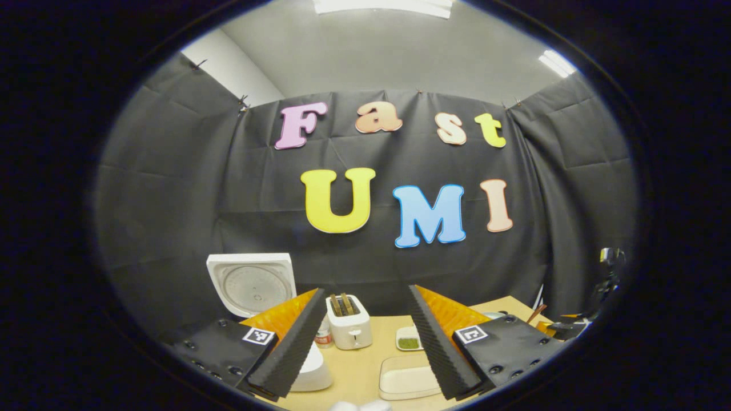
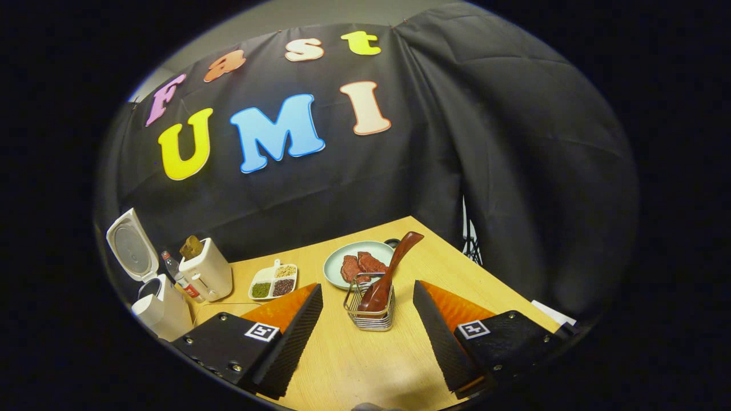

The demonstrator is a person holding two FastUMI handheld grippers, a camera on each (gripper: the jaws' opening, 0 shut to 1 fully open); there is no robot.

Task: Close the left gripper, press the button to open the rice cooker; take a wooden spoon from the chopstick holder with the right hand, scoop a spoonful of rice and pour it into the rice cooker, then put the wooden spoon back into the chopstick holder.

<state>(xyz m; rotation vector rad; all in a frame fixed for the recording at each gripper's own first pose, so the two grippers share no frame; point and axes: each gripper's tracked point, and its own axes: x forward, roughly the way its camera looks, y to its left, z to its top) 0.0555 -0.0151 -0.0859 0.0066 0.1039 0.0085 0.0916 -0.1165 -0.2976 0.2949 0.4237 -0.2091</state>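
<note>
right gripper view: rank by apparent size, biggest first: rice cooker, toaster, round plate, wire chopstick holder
1. rice cooker, lid open, partly cut off at the view's edge
2. round plate and toaster: too close to call
3. wire chopstick holder, smallest, though nearest the camera, so its look is inflated

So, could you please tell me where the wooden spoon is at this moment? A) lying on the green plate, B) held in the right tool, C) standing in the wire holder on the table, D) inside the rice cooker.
C: the wooden spoon stands tilted in the wire holder, ahead of the open right tool, which grips nothing.
</note>
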